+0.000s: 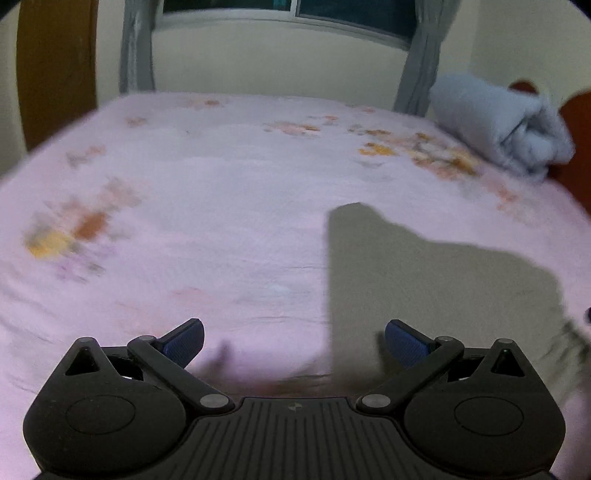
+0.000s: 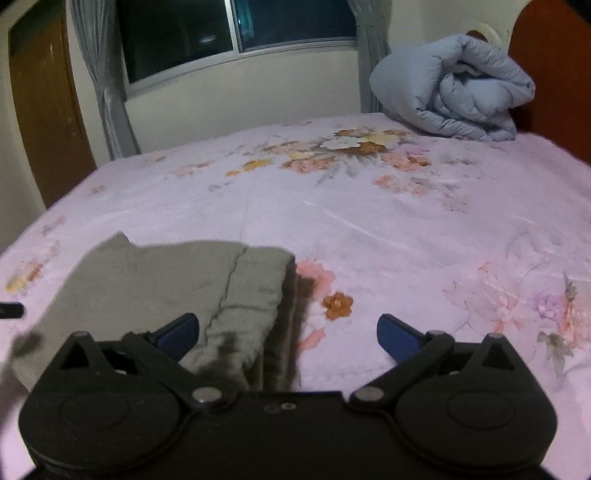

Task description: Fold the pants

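We see the pants [image 2: 166, 288] lying on the bed as a flat grey-olive bundle, already folded over on themselves, with a seam running down the cloth and stacked layers showing along their right edge. In the right wrist view they sit near us and to the left; in the left wrist view the same pants [image 1: 436, 291] lie near and to the right, a plain dull shape with one corner pointing away from us, blurred at the near right edge.

We find the right gripper [image 2: 288, 334] spread wide, holding nothing; its left blue finger [image 2: 177, 336] appears over the near part of the pants, though we cannot tell whether it touches the cloth, while its right finger is over bare sheet. The left gripper [image 1: 294, 341] is also spread wide and empty; its right finger [image 1: 404, 343] is at the near left edge of the pants, contact unclear.

The bed sheet [image 2: 406, 229] is pale pink with printed flowers in orange, brown and pink. At the far right a rolled light-blue duvet [image 2: 454, 88] rests on it against a reddish-brown headboard [image 2: 554, 74]. Beyond the far edge we see a cream wall, a dark window [image 2: 229, 29] with grey curtains [image 2: 107, 92] tied back, and a wooden door [image 2: 44, 110] at the far left.
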